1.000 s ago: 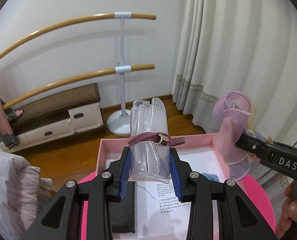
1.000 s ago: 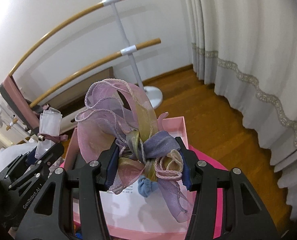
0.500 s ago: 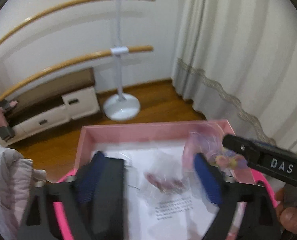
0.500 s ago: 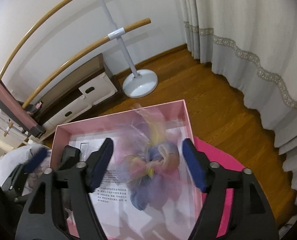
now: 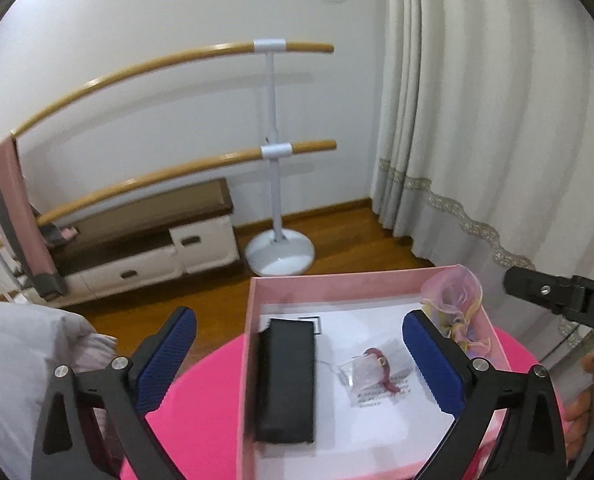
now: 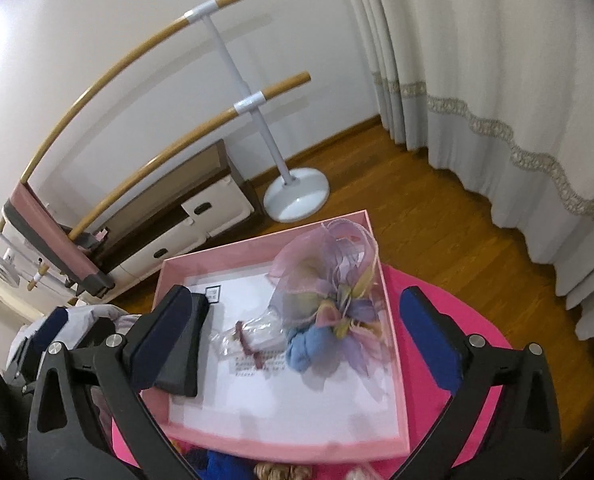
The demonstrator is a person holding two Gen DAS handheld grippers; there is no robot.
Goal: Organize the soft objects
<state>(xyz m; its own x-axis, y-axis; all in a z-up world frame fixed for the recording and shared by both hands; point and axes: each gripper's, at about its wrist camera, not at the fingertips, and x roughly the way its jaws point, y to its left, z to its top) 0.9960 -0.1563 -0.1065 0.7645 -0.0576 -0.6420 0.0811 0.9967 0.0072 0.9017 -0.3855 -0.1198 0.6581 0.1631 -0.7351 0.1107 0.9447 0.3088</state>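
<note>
so both drops look complete. the shallow pink cardboard box sits on the round hot-pink table and now holds the sheer pastel organza ribbon bow against its far right wall, with a light blue fabric scrunchie touching the bow's near side. just left of those lies the small clear plastic pouch with a maroon strap and buckle, flat on the white printed sheet lining the box. a black rectangular case lies along the box's left side.

left gripper: jaws have just been opening, now spread wide, nothing between the pads; the pouch lies below, apart from them. right gripper: jaws have just been opening, likewise spread wide over the bow and scrunchie, gripping neither.

remaining, as a judgement: more soft items show at the near edge of the table outside the box, a dark blue bundle and tan curly pieces, only partly visible. a pale lilac cloth heap sits off the table's left; whether it belongs to the task i cannot tell. task roughly midway.
</note>
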